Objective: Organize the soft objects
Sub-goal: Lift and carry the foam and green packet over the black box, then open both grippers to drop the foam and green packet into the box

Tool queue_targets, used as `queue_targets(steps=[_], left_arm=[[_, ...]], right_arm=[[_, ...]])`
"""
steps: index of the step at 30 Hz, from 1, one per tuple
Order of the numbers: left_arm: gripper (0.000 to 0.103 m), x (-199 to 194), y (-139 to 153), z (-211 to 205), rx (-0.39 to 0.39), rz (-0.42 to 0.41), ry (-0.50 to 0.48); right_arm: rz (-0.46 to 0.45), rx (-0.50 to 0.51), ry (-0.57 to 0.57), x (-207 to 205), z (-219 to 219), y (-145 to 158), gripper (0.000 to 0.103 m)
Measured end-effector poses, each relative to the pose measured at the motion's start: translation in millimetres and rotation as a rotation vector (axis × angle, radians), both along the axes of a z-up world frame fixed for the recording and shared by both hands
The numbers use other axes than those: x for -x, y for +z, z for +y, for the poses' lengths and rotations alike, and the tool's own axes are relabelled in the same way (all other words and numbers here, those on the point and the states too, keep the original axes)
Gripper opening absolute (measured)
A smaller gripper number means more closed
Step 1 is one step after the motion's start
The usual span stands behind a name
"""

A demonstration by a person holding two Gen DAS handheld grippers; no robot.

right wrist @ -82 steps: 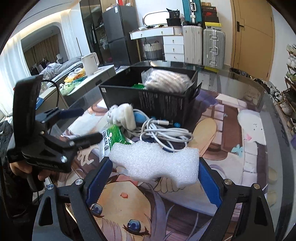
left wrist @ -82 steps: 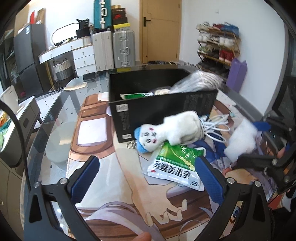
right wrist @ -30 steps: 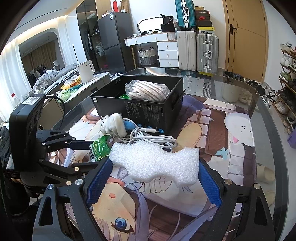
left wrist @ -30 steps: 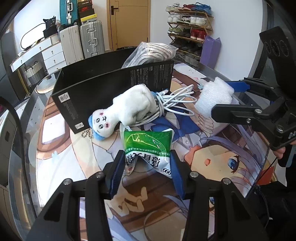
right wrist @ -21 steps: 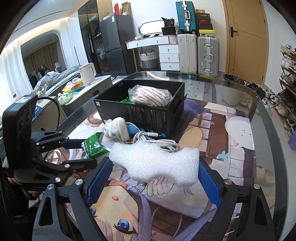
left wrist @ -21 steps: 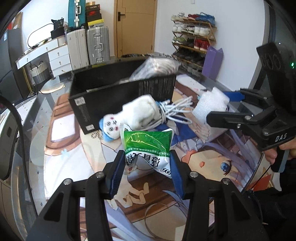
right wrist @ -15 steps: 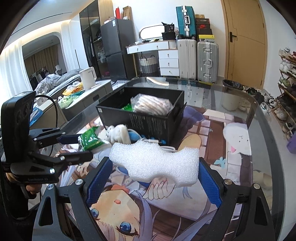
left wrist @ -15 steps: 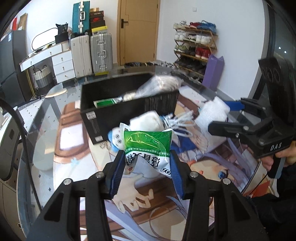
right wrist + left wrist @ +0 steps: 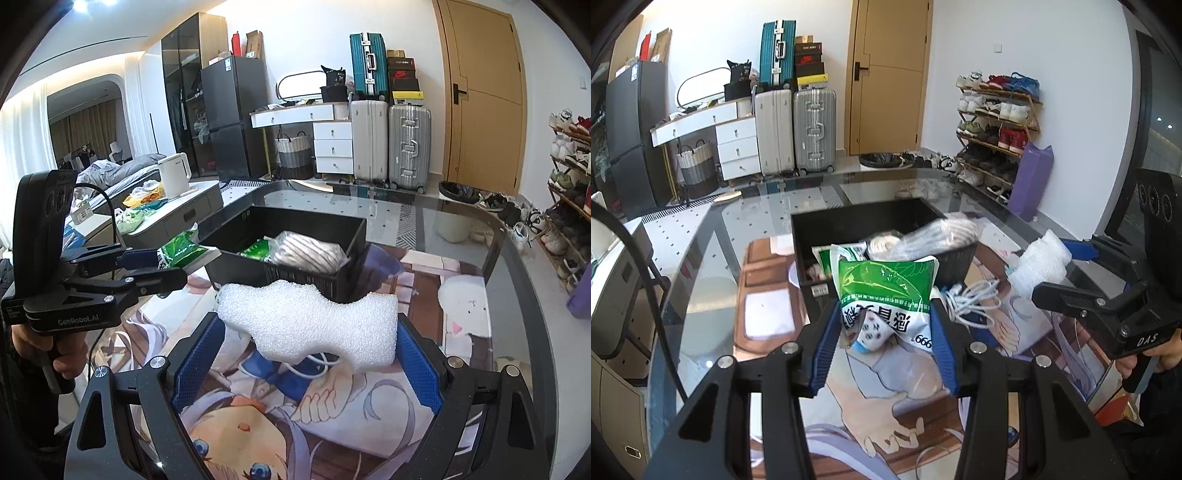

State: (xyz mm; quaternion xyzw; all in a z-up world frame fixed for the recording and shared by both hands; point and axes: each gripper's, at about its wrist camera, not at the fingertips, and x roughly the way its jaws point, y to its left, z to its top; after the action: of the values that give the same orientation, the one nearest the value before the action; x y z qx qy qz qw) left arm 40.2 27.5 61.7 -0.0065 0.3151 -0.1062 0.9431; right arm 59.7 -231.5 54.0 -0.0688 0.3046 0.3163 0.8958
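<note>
Inside black box: bagged cloth, green packet

This is a lived-in home, an open room that mixes entryway and living space. A shoe rack full of sneakers stands beside a wooden door, suitcases line the wall by a white drawer unit, and a black fridge, an electric kettle and a bed show farther back.

Both tongs are black frames with silver screws and ribbed blue pads — one handle marked "GenRobot.AI".
</note>
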Motion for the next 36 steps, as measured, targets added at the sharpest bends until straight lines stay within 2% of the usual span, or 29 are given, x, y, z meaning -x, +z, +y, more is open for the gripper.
queue_targets(steps=[11,21,36], left_arm=[[0.046,-15,14,7,0.014,-0.047,0.03],[0.047,-37,13,8,0.004,-0.048,0.056],[0.047,-66,3,13,0.008,-0.011,0.098]], right_arm=[[-0.029,0.003,0.014,-14,20,23,0.092],[-0.051,-0.015,0.016,-42,34,39,0.092],[-0.018,0.004,0.04,-87,57,28,0.092]])
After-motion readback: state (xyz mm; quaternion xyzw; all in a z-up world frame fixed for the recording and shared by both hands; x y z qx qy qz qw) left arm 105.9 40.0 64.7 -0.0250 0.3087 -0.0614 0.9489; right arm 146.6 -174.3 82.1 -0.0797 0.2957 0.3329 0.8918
